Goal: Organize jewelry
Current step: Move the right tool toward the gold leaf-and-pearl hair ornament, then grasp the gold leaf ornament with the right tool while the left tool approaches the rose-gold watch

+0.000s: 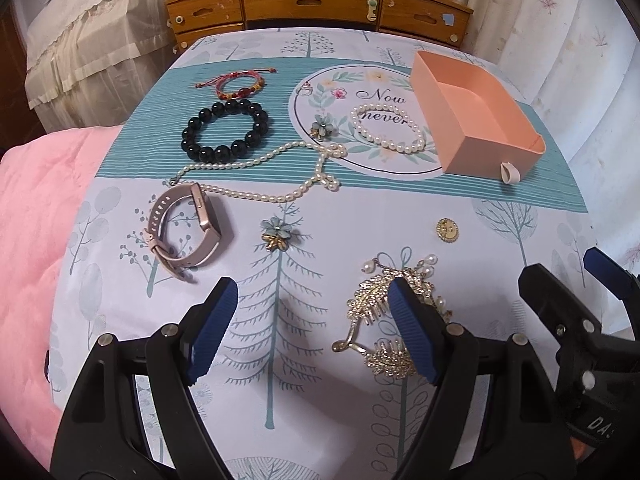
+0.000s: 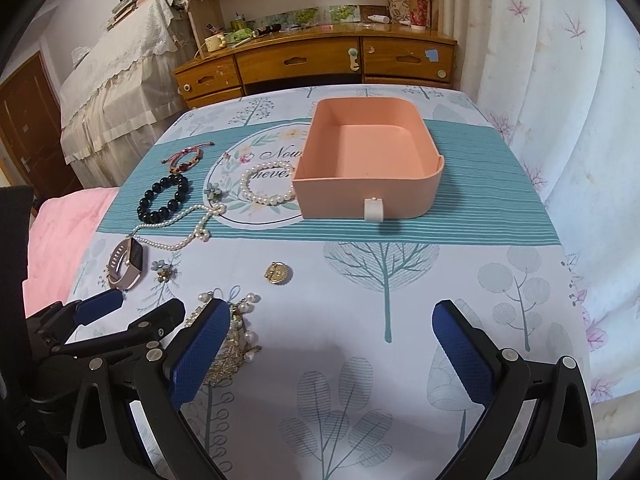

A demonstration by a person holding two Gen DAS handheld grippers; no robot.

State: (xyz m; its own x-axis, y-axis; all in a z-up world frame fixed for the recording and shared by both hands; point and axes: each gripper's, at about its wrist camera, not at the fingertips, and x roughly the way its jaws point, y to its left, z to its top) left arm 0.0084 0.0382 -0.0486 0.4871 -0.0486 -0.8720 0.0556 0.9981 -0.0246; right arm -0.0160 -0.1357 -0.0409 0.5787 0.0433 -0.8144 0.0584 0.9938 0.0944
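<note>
An empty peach drawer box sits at the far right of the cloth. Jewelry lies left of it: a pearl bracelet, a long pearl necklace, a black bead bracelet, a red cord bracelet, a pink watch, flower brooches, a gold button and a gold leaf hair comb. My left gripper is open above the cloth, its right finger over the comb. My right gripper is open and empty.
A printed cloth covers the table. A pink blanket lies to the left. A wooden desk with drawers stands behind, and white curtains hang at the right. A lace-covered piece stands at far left.
</note>
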